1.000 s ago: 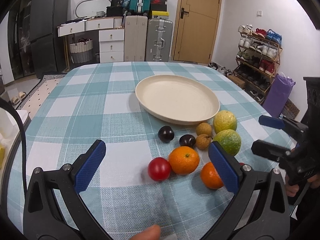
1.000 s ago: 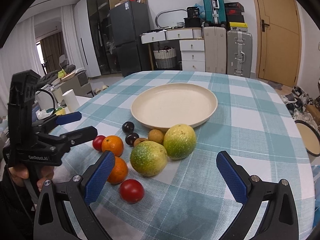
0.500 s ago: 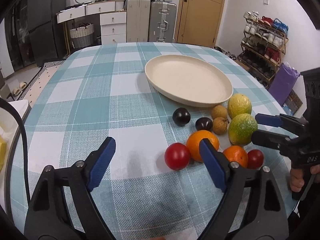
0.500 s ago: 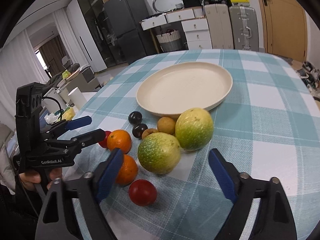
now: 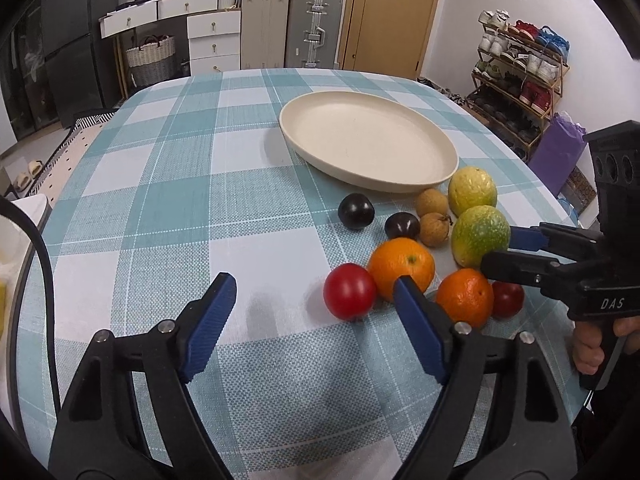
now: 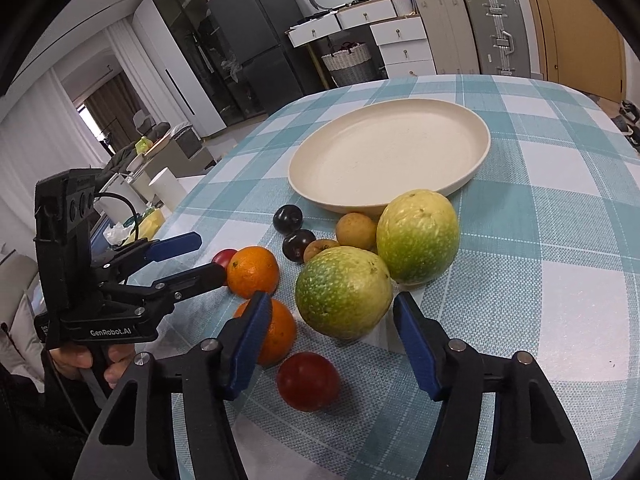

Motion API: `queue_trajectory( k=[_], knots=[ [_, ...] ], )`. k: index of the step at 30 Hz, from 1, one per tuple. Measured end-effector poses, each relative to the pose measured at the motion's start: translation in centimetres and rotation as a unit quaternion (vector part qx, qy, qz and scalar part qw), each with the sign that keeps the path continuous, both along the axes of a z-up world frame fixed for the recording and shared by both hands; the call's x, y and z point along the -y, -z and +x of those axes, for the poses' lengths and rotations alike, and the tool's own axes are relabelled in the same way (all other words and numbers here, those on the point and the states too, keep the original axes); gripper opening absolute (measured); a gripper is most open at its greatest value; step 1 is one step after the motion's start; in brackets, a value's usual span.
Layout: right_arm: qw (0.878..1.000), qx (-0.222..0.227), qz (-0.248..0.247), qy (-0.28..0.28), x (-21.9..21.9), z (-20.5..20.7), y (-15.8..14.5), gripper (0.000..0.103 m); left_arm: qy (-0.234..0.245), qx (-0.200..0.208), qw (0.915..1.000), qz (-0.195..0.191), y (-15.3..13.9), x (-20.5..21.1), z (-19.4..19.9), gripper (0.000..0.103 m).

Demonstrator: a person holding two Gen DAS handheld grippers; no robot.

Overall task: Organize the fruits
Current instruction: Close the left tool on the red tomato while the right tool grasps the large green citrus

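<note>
An empty cream plate (image 5: 368,142) (image 6: 390,156) sits on the checked table. In front of it lies a cluster of fruit: two green-yellow fruits (image 6: 344,292) (image 6: 418,236), two oranges (image 5: 401,268) (image 5: 464,302), two red fruits (image 5: 349,296) (image 6: 308,380), two dark plums (image 5: 356,211) and two small brown fruits (image 5: 431,202). My left gripper (image 5: 312,300) is open and empty, low over the table just left of the near red fruit. My right gripper (image 6: 332,312) is open, its jaws on either side of the nearer green fruit, not touching it.
The teal-and-white checked tablecloth (image 5: 172,184) covers a rounded table. Behind stand white drawers (image 5: 212,36), suitcases (image 5: 316,26), a door and a shoe rack (image 5: 520,68). A purple bag (image 5: 558,148) stands off the table's right edge.
Both grippers have moved forward and lower towards the fruit. The left jaws have narrowed somewhat. The right gripper now frames the nearer green fruit.
</note>
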State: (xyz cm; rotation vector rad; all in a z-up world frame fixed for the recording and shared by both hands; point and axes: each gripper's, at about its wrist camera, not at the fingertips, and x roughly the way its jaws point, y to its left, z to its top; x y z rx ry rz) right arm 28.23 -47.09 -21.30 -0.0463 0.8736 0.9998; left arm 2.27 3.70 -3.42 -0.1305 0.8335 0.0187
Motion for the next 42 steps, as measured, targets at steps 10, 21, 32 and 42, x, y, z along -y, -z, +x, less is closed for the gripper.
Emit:
queue_trajectory(
  k=[10,21,32,42],
  knots=[
    [1.0,-0.01,-0.003,0.008,-0.1,0.7,0.3,0.053,0.012,0.0,0.9999,0.003,-0.1,0.2,-0.3,0.079],
    [1.0,-0.007,-0.008,0.009,-0.6,0.7,0.3,0.051,0.019,-0.011,0.9997,0.009,0.5,0.4,-0.1,0.071],
    [1.0,-0.002,-0.002,0.009,0.0,0.1,0.1,0.051,0.024,-0.02,0.9994,0.012,0.8,0.2,0.1,0.058],
    [1.0,0.002,0.004,0.007,0.2,-0.1,-0.1,0.05,0.04,-0.021,0.999,0.006,0.9,0.4,0.6,0.027]
  ],
)
